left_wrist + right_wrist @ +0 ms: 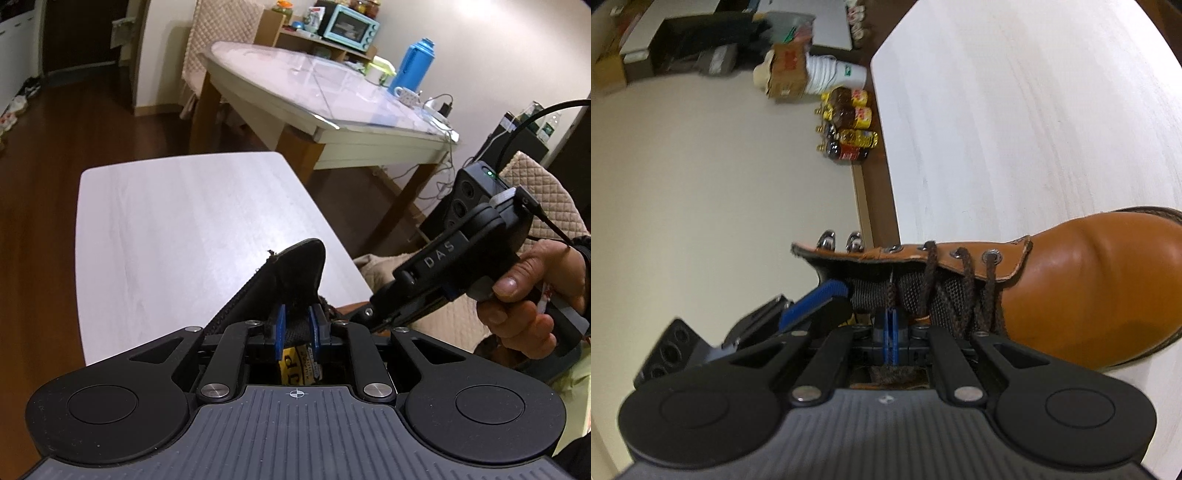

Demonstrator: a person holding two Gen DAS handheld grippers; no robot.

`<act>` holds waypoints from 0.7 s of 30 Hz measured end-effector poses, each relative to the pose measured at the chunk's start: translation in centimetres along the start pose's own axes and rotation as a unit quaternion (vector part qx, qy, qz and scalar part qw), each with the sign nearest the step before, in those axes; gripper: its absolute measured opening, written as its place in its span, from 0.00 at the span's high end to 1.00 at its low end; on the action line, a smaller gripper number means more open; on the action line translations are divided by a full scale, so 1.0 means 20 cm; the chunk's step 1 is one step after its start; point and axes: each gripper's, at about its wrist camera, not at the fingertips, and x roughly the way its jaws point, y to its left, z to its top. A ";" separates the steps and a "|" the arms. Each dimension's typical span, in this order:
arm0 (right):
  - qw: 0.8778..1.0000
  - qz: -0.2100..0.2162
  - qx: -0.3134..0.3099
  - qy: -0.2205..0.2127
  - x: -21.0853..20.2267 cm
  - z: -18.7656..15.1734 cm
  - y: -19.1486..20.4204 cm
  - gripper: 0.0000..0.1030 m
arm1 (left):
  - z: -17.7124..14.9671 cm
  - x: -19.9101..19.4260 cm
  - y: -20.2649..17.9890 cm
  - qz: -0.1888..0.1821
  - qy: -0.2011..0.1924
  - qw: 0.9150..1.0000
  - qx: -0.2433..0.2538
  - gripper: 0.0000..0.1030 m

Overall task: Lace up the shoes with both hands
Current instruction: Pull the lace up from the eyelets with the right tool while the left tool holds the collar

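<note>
The boot was glossy tan, its lace dark brown and braided, the tongue grey mesh, the table pale whitewashed woodgrain.

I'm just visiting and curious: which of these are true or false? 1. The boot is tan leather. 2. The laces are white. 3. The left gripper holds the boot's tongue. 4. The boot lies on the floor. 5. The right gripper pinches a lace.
1. True: the boot is tan leather.
2. False: the laces are dark brown.
3. True: the left gripper clamps the tongue.
4. False: it rests on the white table.
5. True: the right gripper is shut on a lace end.
</note>
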 end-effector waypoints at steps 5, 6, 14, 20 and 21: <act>1.000 -0.012 -0.011 -0.011 0.13 0.07 0.03 0.97 | -0.01 0.00 -0.01 -0.006 0.002 1.000 0.003 0.86; 1.000 -0.014 -0.013 -0.012 0.14 0.08 0.03 0.97 | -0.01 0.00 -0.02 -0.008 0.003 1.000 0.005 0.86; 0.998 -0.032 -0.023 -0.058 0.14 0.08 0.04 0.92 | -0.04 0.00 -0.05 -0.019 0.001 1.000 0.011 0.86; 0.996 -0.043 -0.069 -0.031 0.08 0.05 0.09 0.84 | -0.05 -0.08 -0.05 -0.007 -0.030 0.999 -0.018 0.86; 0.995 -0.042 -0.082 -0.029 0.05 0.04 0.10 0.84 | -0.05 -0.10 -0.06 0.002 -0.034 0.999 -0.025 0.86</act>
